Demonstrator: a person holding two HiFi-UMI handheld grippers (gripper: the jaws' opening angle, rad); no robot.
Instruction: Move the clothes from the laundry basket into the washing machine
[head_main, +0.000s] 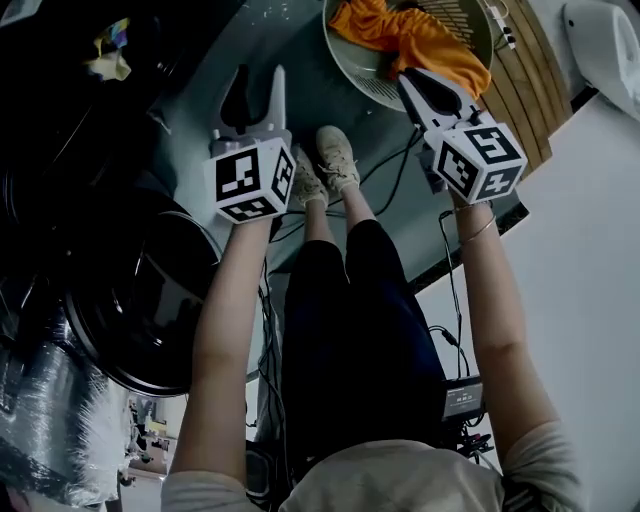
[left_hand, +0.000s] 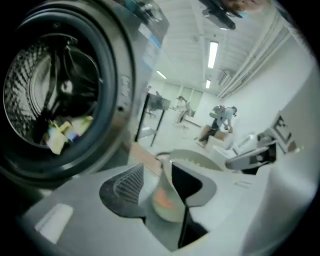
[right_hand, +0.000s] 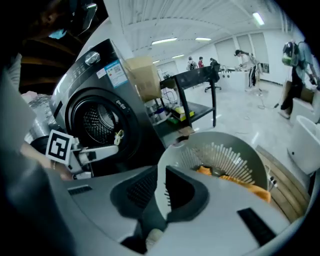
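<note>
Orange garment (head_main: 420, 35): lies in the laundry basket (head_main: 345, 60), draped up to its near rim, just ahead of the right gripper (head_main: 413, 85); whether the tips touch the cloth cannot be told.
Clothes in drum (left_hand: 62, 132): a pale and yellow bundle low inside the washing machine (right_hand: 100, 100), well apart from both grippers.
Right fingers: pressed together, holding nothing, aimed down at the basket's edge.
Left gripper (head_main: 260, 80): over the floor between machine and basket; fingers spread part way, nothing between them, with the basket seen through the gap.
Machine door (head_main: 130, 300): swung open at the person's left.
Floor (head_main: 260, 40): smooth grey; the basket stands by wooden slats (head_main: 520, 90); the person's shoes (head_main: 330, 160) are just short of it.
Room: a bright hall with ceiling strip lights (left_hand: 213, 54), a black desk (right_hand: 195, 80) and people far off (left_hand: 222, 117).
</note>
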